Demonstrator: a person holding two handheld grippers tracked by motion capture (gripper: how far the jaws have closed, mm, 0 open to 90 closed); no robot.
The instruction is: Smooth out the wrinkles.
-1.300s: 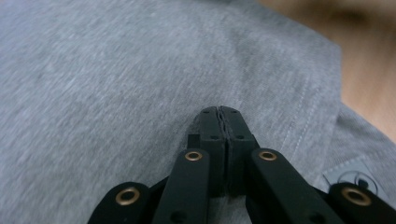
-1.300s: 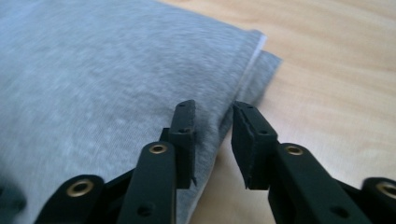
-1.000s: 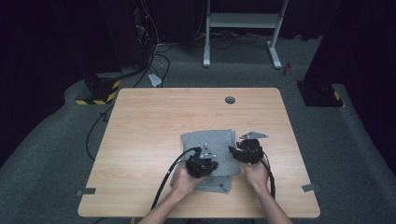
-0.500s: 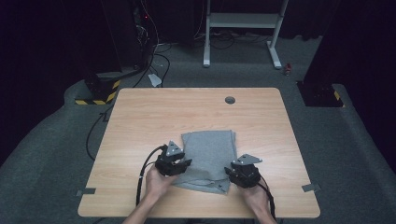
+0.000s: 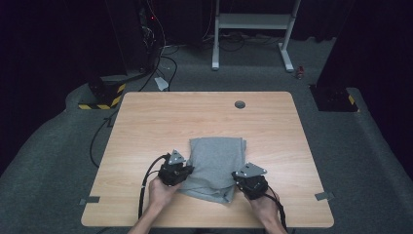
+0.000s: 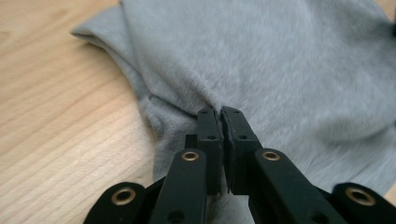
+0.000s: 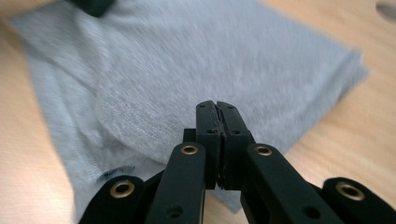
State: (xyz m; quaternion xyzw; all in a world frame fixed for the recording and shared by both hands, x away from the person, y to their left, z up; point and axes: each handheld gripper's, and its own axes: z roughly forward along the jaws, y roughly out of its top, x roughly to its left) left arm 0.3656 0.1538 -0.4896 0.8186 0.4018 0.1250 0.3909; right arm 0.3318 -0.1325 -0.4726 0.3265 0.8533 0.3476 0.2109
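Your grey garment (image 5: pixel 215 168) lies folded near the desk's (image 5: pixel 146 122) front edge, about midway along it. Your left gripper (image 6: pixel 220 112) has just closed on the cloth's left edge, and your right gripper (image 7: pixel 216 106) has just clamped the right edge, likely so that both near corners lift evenly for the next fold.

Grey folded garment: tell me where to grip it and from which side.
Grip the grey folded garment at its two near corners, coming in low from the left and right edges. The layered edges there lie loose and slightly raised, easy to pinch; the far fold lies flat and tight on the table.
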